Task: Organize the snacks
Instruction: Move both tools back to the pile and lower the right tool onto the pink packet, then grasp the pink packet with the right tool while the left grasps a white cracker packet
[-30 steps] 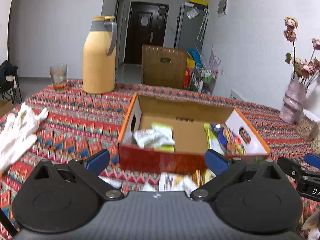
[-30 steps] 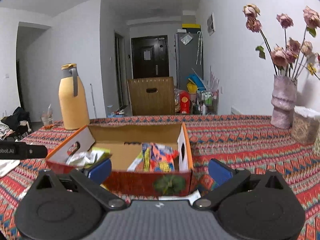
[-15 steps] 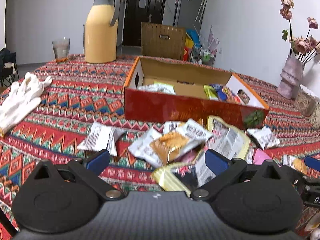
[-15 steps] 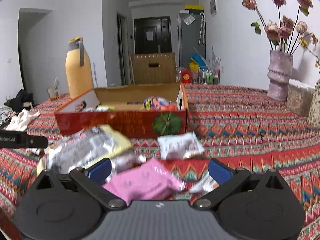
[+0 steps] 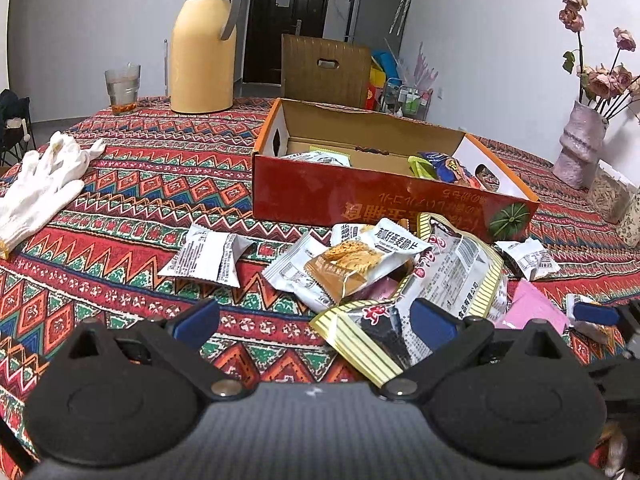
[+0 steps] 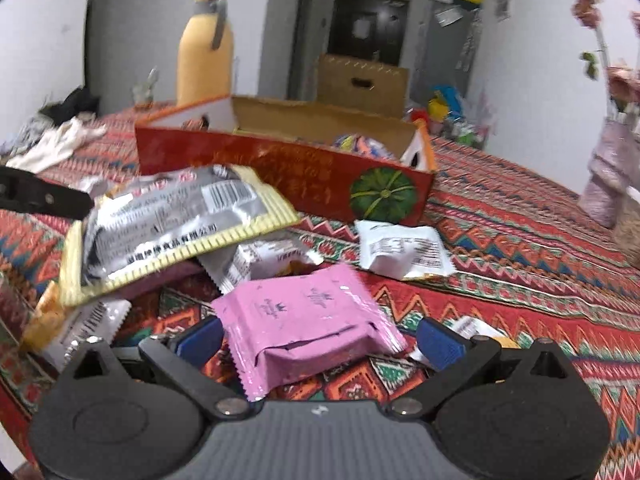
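My left gripper [image 5: 314, 320] is spread wide and holds nothing, its blue pads low over the patterned tablecloth [image 5: 160, 184]. Its right pad sits just above the near corner of the big silver bag with the yellow striped border [image 5: 436, 280], though I cannot tell whether it touches. Straight ahead of that gripper lies the oat-crisp packet [image 5: 344, 264], resting partly on the silver bag, and ahead to the left, apart from the pile, a white packet [image 5: 208, 256] lies alone. Beyond the pile stands the red cardboard box [image 5: 360, 196], open at the top, with a few snacks already inside. Far left lies a white glove [image 5: 40, 184]; the yellow thermos [image 5: 202, 44] stands behind. My right gripper [image 6: 320, 336] is also wide open, and the pink packet [image 6: 308, 316] lies between its pads, its near end tucked in between them; contact is not clear to me. Ahead and right of it is a small white packet [image 6: 400, 250], ahead and left the same silver bag [image 6: 172, 224], propped up on other wrappers.
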Action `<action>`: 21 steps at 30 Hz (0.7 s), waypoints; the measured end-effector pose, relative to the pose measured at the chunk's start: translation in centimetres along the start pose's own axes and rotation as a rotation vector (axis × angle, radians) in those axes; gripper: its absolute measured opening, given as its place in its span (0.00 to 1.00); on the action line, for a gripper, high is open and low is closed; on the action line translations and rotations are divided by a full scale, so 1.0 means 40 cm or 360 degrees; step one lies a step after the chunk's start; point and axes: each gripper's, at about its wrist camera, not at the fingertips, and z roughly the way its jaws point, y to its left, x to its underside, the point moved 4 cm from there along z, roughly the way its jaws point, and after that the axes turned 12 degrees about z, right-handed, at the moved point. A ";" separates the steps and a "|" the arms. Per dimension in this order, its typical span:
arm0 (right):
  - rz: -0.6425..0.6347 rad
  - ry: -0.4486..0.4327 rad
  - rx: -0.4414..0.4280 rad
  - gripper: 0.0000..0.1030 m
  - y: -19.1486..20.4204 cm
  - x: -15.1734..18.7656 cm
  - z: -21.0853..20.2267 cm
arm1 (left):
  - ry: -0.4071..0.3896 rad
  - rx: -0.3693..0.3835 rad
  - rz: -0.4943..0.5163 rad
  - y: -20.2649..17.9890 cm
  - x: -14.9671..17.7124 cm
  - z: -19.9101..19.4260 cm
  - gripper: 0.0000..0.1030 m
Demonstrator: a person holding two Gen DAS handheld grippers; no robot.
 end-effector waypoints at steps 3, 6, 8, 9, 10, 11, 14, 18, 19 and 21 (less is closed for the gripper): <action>0.0007 0.0055 -0.0045 1.00 -0.009 -0.018 0.031 | 0.0003 0.0001 -0.0003 0.002 0.002 -0.001 1.00; 0.0062 0.0101 -0.0086 1.00 -0.020 -0.029 0.058 | 0.0007 0.0001 -0.0005 0.003 0.004 0.000 1.00; 0.0141 0.0132 -0.0116 1.00 -0.030 -0.032 0.069 | 0.0010 0.0004 -0.0008 0.005 0.004 0.001 1.00; 0.0148 0.0125 -0.0111 1.00 -0.031 -0.032 0.073 | 0.0012 0.0004 -0.0010 0.006 0.004 0.002 1.00; 0.0148 0.0117 -0.0107 1.00 -0.029 -0.031 0.073 | 0.0015 0.0006 -0.0013 0.008 0.004 0.004 1.00; 0.0153 0.0107 -0.0105 1.00 -0.028 -0.028 0.071 | 0.0018 0.0008 -0.0015 0.008 0.004 0.005 1.00; 0.0161 0.0092 -0.0104 0.98 -0.028 -0.025 0.068 | 0.0026 0.0015 -0.0021 0.011 0.006 0.008 1.00; 0.0159 0.0061 -0.0107 0.82 -0.022 -0.019 0.048 | 0.0031 0.0019 -0.0022 0.011 0.009 0.011 1.00; 0.0163 0.0052 -0.0102 0.78 -0.019 -0.015 0.041 | 0.0032 0.0021 -0.0023 0.010 0.010 0.011 1.00; 0.0179 0.0028 -0.0093 0.72 -0.019 -0.009 0.028 | 0.0035 0.0027 -0.0023 0.009 0.010 0.012 1.00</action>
